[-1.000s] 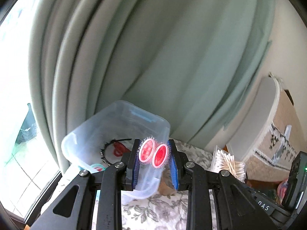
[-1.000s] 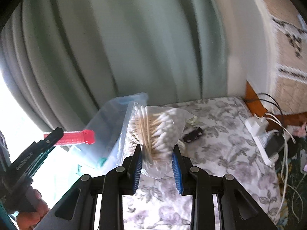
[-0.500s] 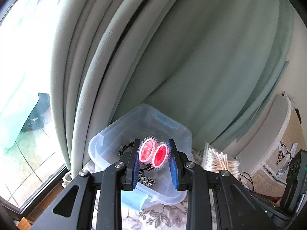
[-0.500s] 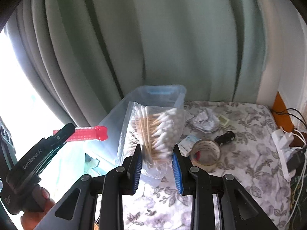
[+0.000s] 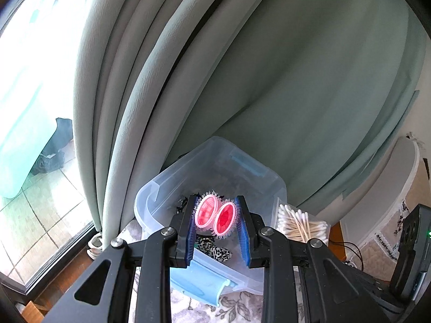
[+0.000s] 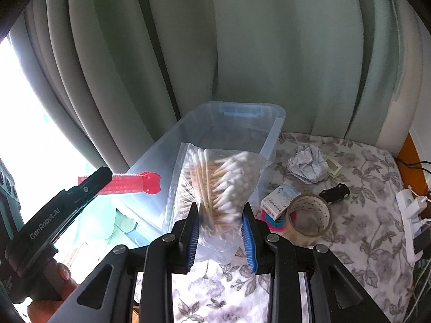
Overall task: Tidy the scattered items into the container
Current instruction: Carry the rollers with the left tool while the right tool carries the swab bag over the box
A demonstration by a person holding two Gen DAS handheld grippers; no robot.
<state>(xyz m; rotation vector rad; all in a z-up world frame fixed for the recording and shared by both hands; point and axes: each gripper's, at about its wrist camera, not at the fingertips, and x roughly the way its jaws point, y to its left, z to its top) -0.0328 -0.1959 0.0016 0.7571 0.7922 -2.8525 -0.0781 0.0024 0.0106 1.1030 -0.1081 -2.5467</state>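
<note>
My left gripper (image 5: 215, 219) is shut on two pink spiky hair rollers (image 5: 216, 216) and holds them above the clear plastic container (image 5: 250, 173), near its front edge. The rollers also show in the right wrist view (image 6: 132, 183), to the left of the container (image 6: 272, 134). My right gripper (image 6: 221, 219) is shut on a clear bag of cotton swabs (image 6: 215, 181), held up beside the container's right side. The swab bag also shows in the left wrist view (image 5: 299, 222). A patterned hair tie (image 5: 215, 250) lies inside the container.
On the floral cloth (image 6: 350, 242) right of the container lie crumpled paper (image 6: 307, 162), a small box (image 6: 278, 197), a tape roll (image 6: 308, 219), a black toy car (image 6: 335, 192) and a white power strip (image 6: 412, 212). Green curtains (image 6: 242, 40) hang behind; a window (image 5: 32, 107) is at left.
Both grippers have moved towards the container with their loads still held. The rollers now hang over the container's front part, and more of the cloth and its items shows at right.
</note>
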